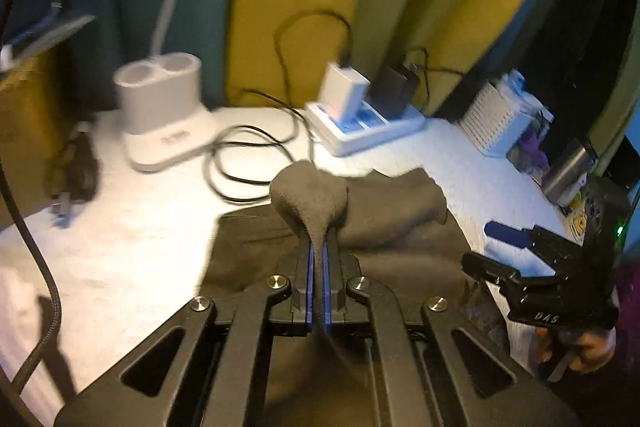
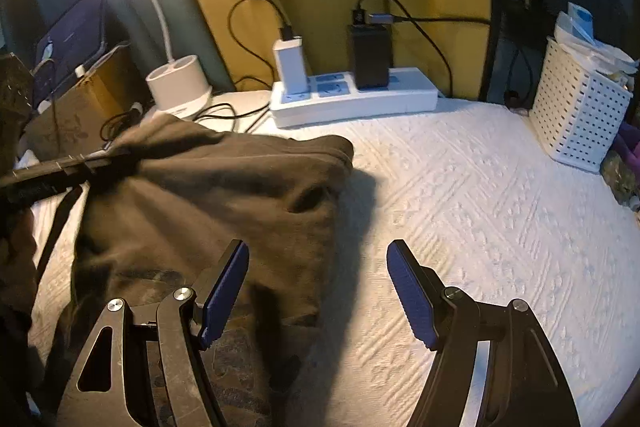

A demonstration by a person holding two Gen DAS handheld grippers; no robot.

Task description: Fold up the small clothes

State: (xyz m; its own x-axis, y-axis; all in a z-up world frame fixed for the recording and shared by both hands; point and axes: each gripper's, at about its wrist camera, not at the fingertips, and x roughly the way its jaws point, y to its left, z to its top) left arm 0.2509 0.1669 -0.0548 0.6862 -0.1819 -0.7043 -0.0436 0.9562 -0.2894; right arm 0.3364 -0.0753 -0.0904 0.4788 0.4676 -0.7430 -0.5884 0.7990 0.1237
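Clearly lying on the white textured worktop (image 2: 460,187): dark brown garment (image 2: 208,195), partly folded, one bunched corner lifted up above the rest. Pinched tight between the blue pads of the left gripper (image 1: 319,247), its fingers (image 1: 306,267) closed all the way on that raised fold of cloth. To the right of the garment, just above the bare cover: right gripper (image 2: 318,291), fingers (image 2: 224,291) spread wide, nothing between them, left pad over the cloth's edge. Behind the garment, along the yellow wall: white power strip (image 2: 352,99) with white and black chargers plugged in, lamp base (image 2: 180,83), black cables. At far right, a white perforated basket (image 2: 576,115).
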